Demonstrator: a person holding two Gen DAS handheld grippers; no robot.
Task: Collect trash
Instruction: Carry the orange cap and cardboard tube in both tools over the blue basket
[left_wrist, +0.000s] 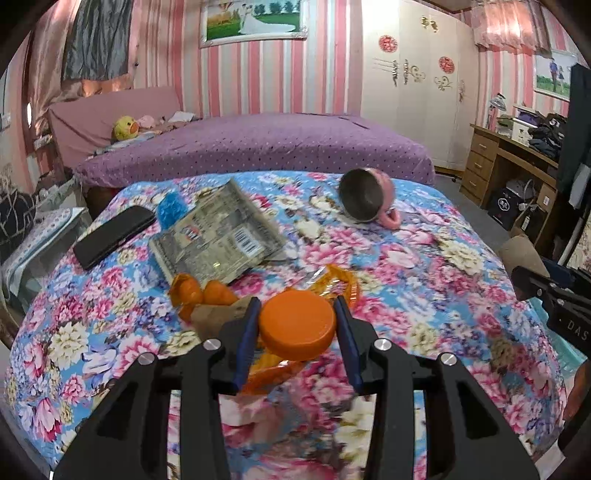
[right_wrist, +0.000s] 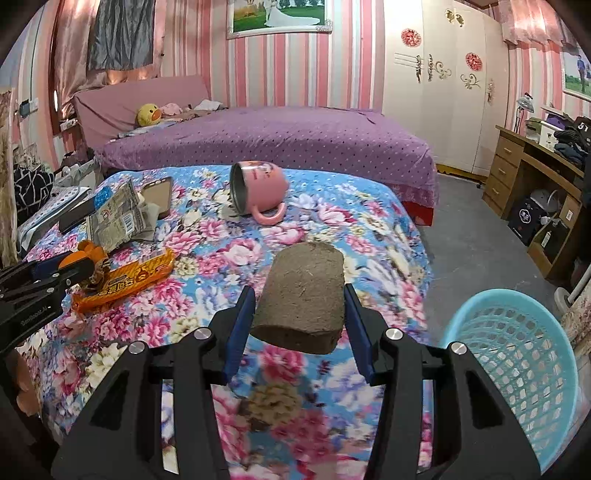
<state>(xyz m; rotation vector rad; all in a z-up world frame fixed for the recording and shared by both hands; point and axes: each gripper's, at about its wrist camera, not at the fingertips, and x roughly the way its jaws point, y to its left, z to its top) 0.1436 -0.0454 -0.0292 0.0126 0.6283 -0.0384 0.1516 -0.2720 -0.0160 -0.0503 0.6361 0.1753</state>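
Two grippers are in use. The left gripper (left_wrist: 297, 325) clamps one orange cap (left_wrist: 297, 326) above the floral bedspread (left_wrist: 424, 266). The right gripper (right_wrist: 299, 314) clamps one brown cardboard tube (right_wrist: 301, 299), beside one blue basket (right_wrist: 517, 350). On the bedspread: one orange wrapper (right_wrist: 125, 282), one grey packet (left_wrist: 218, 236), one pink mug (right_wrist: 258, 188), one phone (left_wrist: 112, 236).

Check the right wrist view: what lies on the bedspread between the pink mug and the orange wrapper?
Nothing: in the right wrist view only bare floral bedspread separates the pink mug from the orange wrapper.
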